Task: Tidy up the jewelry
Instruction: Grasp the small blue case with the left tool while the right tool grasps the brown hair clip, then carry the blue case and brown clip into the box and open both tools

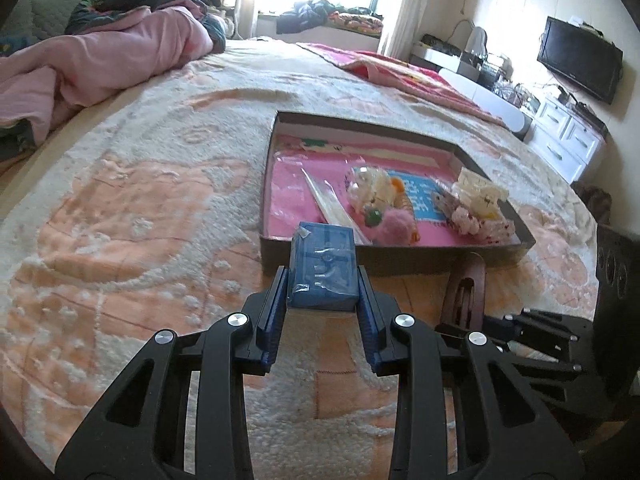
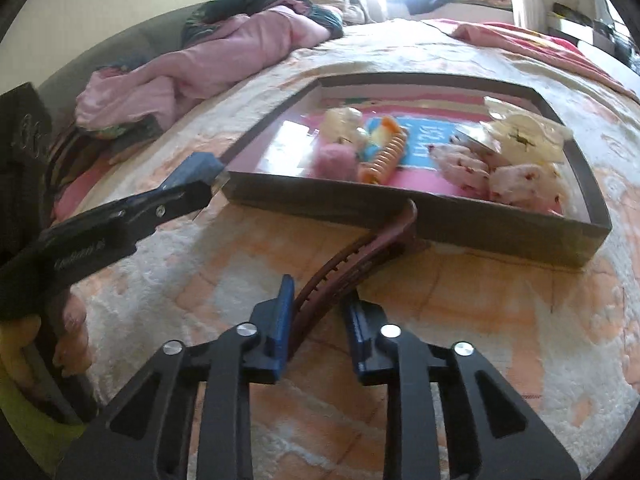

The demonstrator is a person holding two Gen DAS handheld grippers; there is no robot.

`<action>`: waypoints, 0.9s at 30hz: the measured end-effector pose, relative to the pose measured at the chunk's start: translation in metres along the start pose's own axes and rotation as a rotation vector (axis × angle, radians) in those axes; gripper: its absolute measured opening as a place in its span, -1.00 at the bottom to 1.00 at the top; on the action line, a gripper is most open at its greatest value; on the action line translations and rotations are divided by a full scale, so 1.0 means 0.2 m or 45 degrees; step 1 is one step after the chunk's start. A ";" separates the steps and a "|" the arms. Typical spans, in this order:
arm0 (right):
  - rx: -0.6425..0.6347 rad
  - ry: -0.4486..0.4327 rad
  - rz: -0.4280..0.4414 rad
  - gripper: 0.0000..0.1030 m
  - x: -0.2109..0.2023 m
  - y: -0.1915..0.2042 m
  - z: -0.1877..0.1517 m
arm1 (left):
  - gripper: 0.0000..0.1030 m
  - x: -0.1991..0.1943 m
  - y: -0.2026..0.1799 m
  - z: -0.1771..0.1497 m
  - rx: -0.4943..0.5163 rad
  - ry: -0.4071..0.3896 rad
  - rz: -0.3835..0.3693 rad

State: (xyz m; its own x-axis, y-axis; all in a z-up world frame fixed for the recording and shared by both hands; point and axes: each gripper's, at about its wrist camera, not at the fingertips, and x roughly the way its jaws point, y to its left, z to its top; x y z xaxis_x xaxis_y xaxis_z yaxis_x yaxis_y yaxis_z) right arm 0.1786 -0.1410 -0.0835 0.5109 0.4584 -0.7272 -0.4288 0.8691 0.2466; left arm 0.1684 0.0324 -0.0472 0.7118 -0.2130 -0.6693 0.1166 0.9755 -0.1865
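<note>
Blue wrapped box (image 1: 322,268) is being gripped between the left tongs (image 1: 323,280), held in the air just short of the near wall of the dark tray (image 1: 400,258), which is lying on the bed (image 1: 140,208). Pink lining, bagged trinkets (image 1: 370,190), a pink pompom (image 1: 394,228) and an orange comb clip (image 2: 386,156) are being seen inside the tray.

Brown hair clip (image 2: 352,260) is being straddled by the right tongs (image 2: 318,322). Its far tip is resting against the tray's outer wall; its near end is lying between the blue pads, the left pad touching it and a gap showing at the right one. Whether the clip is being squeezed yet cannot be told.

Risks being judged:
- Box wrapping is looking glossy, so slipping is possible if the grip is being eased before the tray wall is cleared.
- Box being carried low could be knocked on the near wall, shoving the tray across the soft blanket.
- Clip is curved and lying at a slant, so an off-centre closing could be twisting it out sideways.
- Both tongs are working near each other at the tray's front, so a collision is possible.
</note>
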 end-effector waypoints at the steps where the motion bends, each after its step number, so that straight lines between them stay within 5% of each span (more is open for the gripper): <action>1: -0.008 -0.007 0.013 -0.69 -0.01 0.01 0.00 | -0.52 -0.01 0.01 0.01 -0.003 -0.008 -0.001; 3: -0.032 -0.029 0.008 -0.83 -0.05 0.03 0.01 | -0.52 -0.03 0.01 0.03 -0.010 -0.026 -0.005; 11: -0.004 -0.138 0.018 -0.83 -0.20 -0.03 0.08 | -0.52 -0.06 0.00 0.08 -0.014 -0.066 -0.023; 27: -0.025 -0.234 -0.192 -0.83 -0.25 -0.30 0.33 | -0.52 0.10 -0.15 0.20 0.039 -0.053 -0.055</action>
State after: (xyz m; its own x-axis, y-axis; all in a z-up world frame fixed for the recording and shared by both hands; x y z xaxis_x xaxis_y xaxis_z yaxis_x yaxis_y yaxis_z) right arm 0.2279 -0.2043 -0.0199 0.6966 0.3511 -0.6257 -0.3506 0.9274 0.1301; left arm 0.2073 0.0013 -0.0260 0.7338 -0.2527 -0.6306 0.1682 0.9669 -0.1918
